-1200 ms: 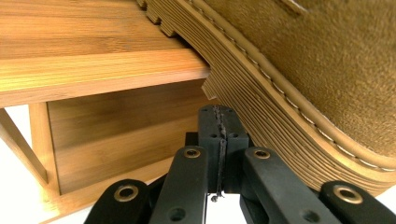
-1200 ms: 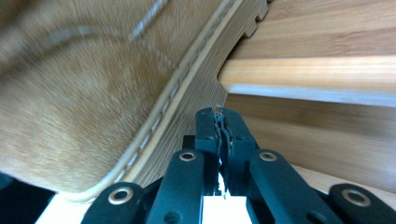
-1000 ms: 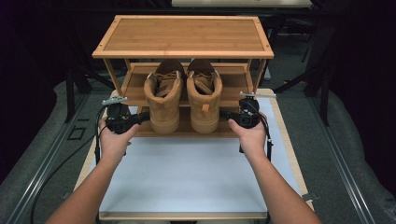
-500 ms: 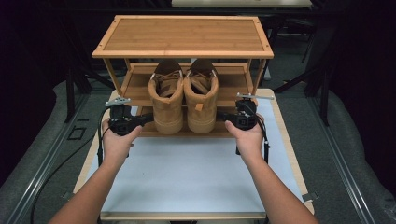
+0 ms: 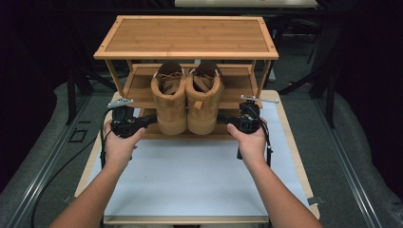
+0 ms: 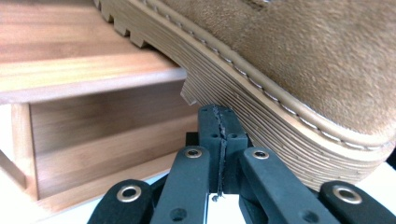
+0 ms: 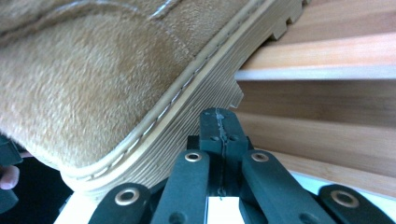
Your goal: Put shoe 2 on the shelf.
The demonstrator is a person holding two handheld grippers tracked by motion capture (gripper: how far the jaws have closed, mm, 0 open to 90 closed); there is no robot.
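On the lower shelf (image 5: 142,88) of a bamboo rack (image 5: 185,35), pair of tan boots (image 5: 186,97), heels overhanging the front edge; pressed against either sole, left gripper (image 5: 153,119) and right gripper (image 5: 222,118), jaws closed together, empty; below, white mat (image 5: 190,175) on table.
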